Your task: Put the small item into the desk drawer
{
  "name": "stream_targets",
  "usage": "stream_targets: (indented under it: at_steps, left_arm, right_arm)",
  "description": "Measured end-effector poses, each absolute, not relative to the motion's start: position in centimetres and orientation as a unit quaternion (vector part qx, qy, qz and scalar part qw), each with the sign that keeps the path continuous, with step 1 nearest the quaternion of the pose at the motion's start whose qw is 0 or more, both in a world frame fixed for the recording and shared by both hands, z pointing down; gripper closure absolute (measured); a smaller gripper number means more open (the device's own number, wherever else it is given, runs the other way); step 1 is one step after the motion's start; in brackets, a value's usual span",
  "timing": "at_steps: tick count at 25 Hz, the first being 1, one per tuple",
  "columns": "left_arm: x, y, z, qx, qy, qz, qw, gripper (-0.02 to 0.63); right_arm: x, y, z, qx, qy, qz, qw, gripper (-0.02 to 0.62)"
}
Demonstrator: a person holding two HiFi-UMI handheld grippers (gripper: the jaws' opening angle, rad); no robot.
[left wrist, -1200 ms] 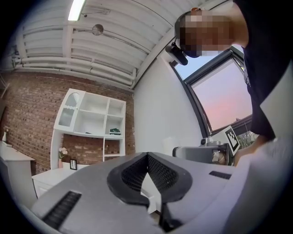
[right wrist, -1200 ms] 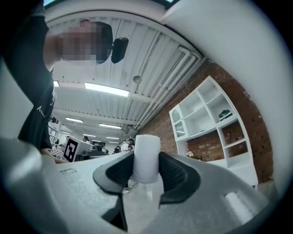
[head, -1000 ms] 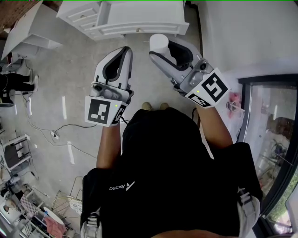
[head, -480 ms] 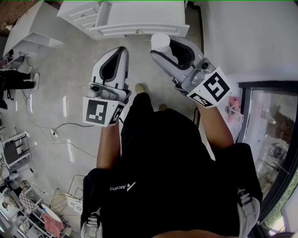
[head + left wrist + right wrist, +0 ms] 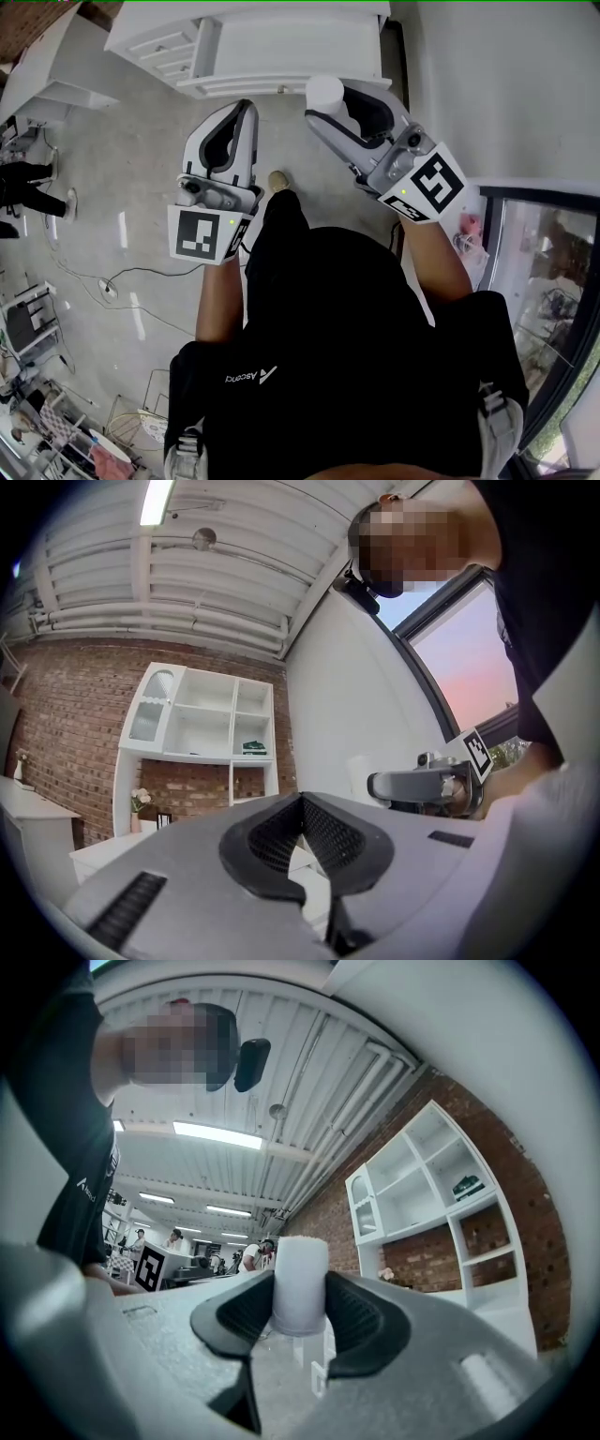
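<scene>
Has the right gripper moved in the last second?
Yes, slightly: the right gripper, holding the white cylinder, has come nearer the white desk ahead.

Black shirt (image 5: 328,328); grey left tool (image 5: 247,106) and right tool (image 5: 330,101).

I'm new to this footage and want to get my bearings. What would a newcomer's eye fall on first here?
First, the white cylinder clamped in the right tongs, held out ahead of the person at the upper middle of the head view. Beside it the left tongs are shut and empty. The white desk stands just beyond both, along the top edge.
</scene>
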State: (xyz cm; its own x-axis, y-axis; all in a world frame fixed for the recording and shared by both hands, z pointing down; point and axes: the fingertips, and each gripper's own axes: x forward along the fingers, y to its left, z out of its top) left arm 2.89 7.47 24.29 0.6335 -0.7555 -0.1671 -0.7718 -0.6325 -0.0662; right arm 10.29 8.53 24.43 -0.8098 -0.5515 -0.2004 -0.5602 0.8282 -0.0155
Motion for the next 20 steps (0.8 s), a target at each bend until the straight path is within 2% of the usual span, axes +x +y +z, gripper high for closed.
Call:
stream_targets:
  at_steps: [5, 20]
  left_arm:
    - [-0.2, 0.0, 25.1, -0.905, 0.417, 0.063, 0.059, 0.607]
    - [-6.2, -13.3, 28.7, -0.928, 0.368, 0.048, 0.044, 0.607]
  right_arm:
    - [7.5, 1.1, 25.4, -0.3, 0.95, 0.016, 0.084, 0.426]
    - [0.6, -11.5, 27.8, -0.329, 0.944, 0.014, 0.033, 0.426]
